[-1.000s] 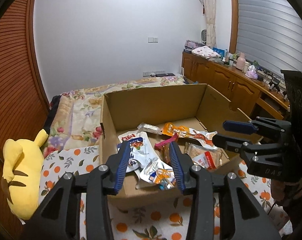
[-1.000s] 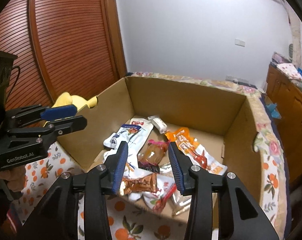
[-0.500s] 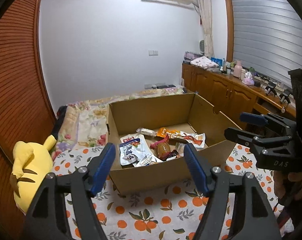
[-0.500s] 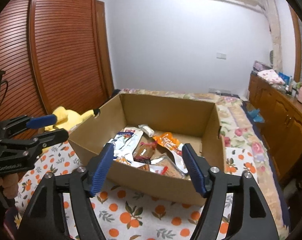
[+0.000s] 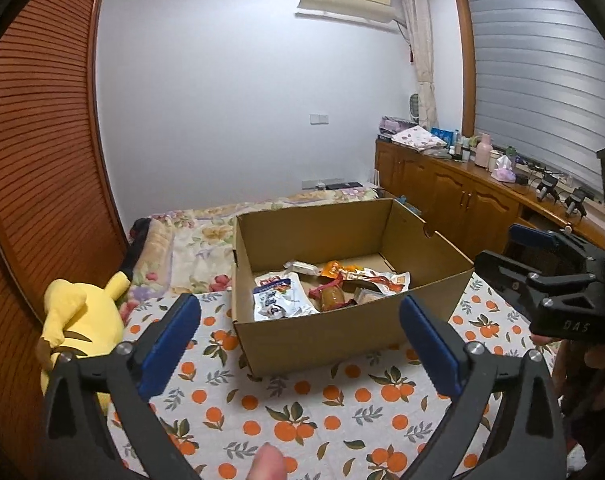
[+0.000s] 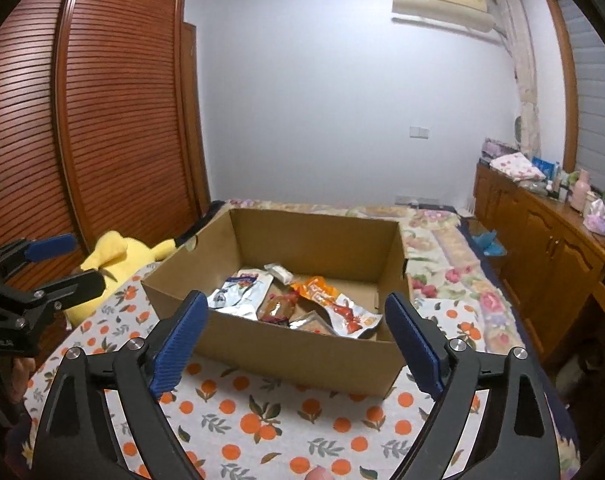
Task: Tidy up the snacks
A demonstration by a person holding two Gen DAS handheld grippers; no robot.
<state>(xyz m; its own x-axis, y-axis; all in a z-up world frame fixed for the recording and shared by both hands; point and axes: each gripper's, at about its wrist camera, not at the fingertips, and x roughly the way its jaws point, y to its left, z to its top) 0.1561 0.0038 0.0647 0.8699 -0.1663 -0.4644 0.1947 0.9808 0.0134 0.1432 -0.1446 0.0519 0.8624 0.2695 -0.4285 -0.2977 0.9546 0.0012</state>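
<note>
Left wrist view: a plain brown cardboard box (image 5: 354, 332), open-topped with crisp creased corners and a cut-out handle hole in its side wall, sits on a cloth printed with oranges and leaves (image 5: 286, 412) spread over the bed. Inside, on the box floor, lies a loose heap of snack packets (image 5: 326, 288) — a crinkly silver-white pouch with blue lettering (image 5: 276, 298), a glossy orange-and-red wrapper (image 5: 366, 276), a small white sachet (image 5: 300, 267) toward the back wall, and a brownish piece in clear film (image 5: 331, 298). The left tool (image 5: 300, 340) has just been opening and now stands spread wide, its ribbed blue pads bare, nothing between them. The right tool (image 6: 296, 340) has likewise just been opening; it is splayed and empty in front of the box's near wall. A soft yellow plush toy (image 5: 80, 320) slumps beside the slatted wooden wardrobe doors (image 5: 38, 168).
</note>
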